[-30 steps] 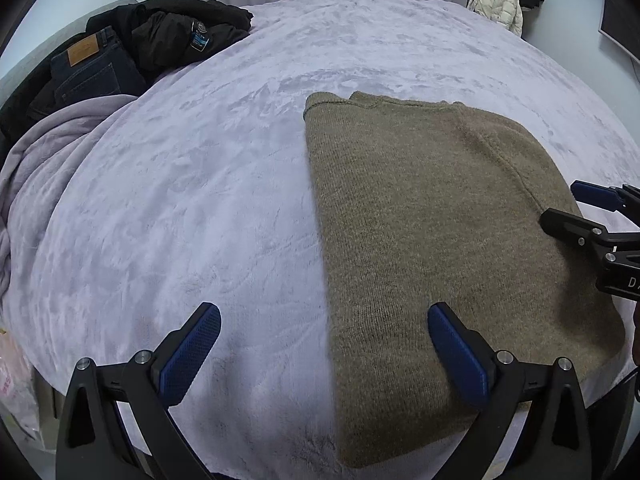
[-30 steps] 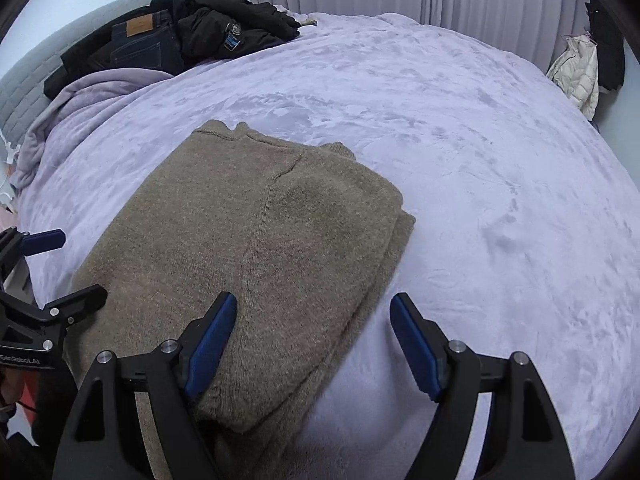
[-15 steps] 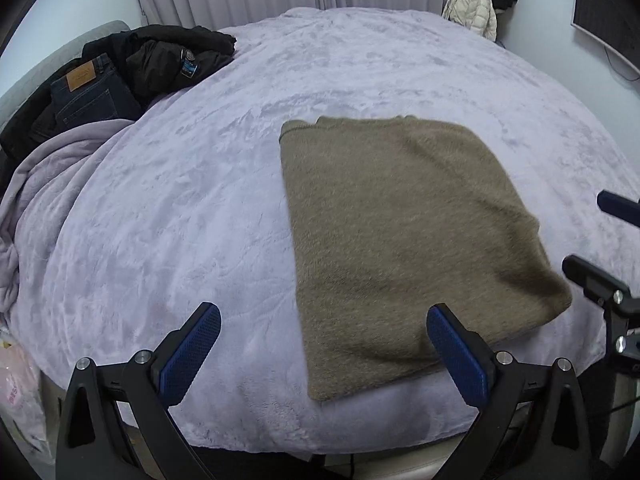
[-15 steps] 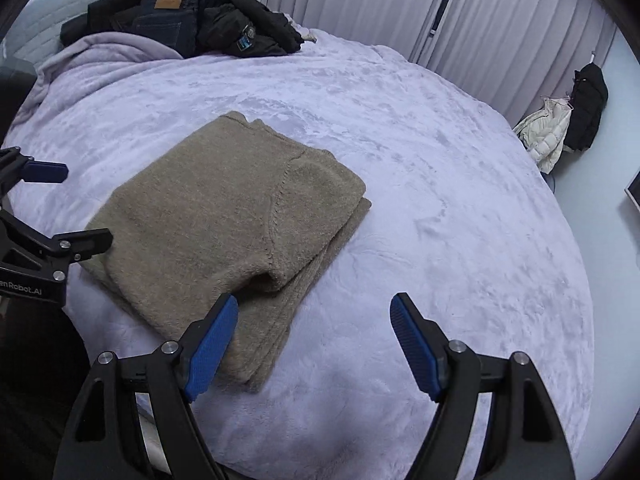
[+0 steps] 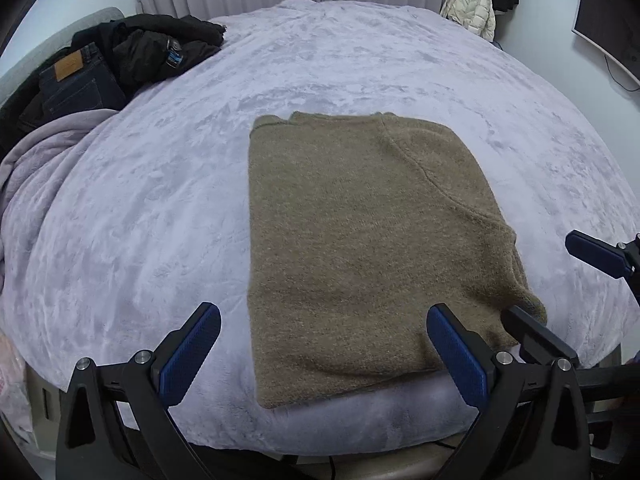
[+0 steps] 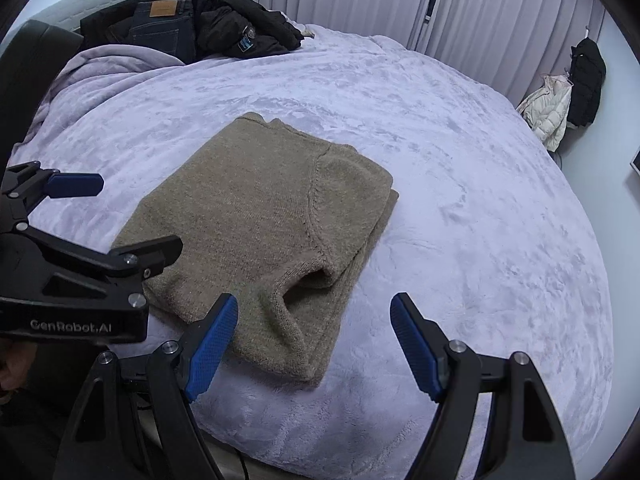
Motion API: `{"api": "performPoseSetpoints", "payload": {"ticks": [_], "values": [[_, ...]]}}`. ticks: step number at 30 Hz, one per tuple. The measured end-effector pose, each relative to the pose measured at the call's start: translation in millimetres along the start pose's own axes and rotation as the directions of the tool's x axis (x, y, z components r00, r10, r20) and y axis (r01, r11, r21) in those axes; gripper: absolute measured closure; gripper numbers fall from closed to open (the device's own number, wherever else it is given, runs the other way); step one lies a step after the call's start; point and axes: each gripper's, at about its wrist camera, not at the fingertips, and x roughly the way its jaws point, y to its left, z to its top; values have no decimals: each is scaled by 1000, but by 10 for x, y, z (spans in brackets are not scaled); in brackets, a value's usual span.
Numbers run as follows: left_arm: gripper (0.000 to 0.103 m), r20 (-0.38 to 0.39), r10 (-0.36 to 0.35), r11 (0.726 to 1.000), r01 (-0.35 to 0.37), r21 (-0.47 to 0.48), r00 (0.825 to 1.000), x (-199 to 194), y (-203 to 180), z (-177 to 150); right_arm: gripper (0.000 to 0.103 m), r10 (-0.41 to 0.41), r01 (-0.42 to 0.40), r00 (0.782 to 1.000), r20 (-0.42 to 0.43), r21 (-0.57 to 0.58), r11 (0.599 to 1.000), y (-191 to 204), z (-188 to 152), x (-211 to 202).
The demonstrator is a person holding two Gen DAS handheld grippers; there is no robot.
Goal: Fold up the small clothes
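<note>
A folded olive-brown knit sweater (image 5: 352, 232) lies flat on the lilac bed cover (image 5: 140, 208), close to the bed's near edge. It also shows in the right wrist view (image 6: 264, 224), with a sleeve opening at its near end. My left gripper (image 5: 324, 352) is open and empty, held above the sweater's near left part. My right gripper (image 6: 316, 344) is open and empty, above the sweater's near right corner. Neither gripper touches the cloth.
A pile of dark jackets and jeans (image 5: 116, 64) lies at the bed's far left, beside a bunched lilac blanket (image 5: 40, 160). Coats (image 5: 476, 4) hang by the curtains at the far right. The bed's front edge (image 5: 360, 424) runs just below the grippers.
Both grippers have pulled back and up from the sweater toward the bed's near edge. The sweater lies still and folded. Both grippers stay open.
</note>
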Motion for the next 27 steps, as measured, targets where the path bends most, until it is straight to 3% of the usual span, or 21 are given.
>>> {"api": "performPoseSetpoints", "payload": {"ticks": [5,13,27], "values": [[0,-20,84,996,-84,-13,996,108,-5,27,22,-7,9,998,-55,29,1000,-37,0,135],[0,-90,43,998,-47,-40,995,313,52,103,22,-2,7,994,-105,46,999,-103,55,293],[0,-114,16,999,-21,-49,993,430,95,201,22,7,-2,991,-134,33,999,-57,170,405]]}}
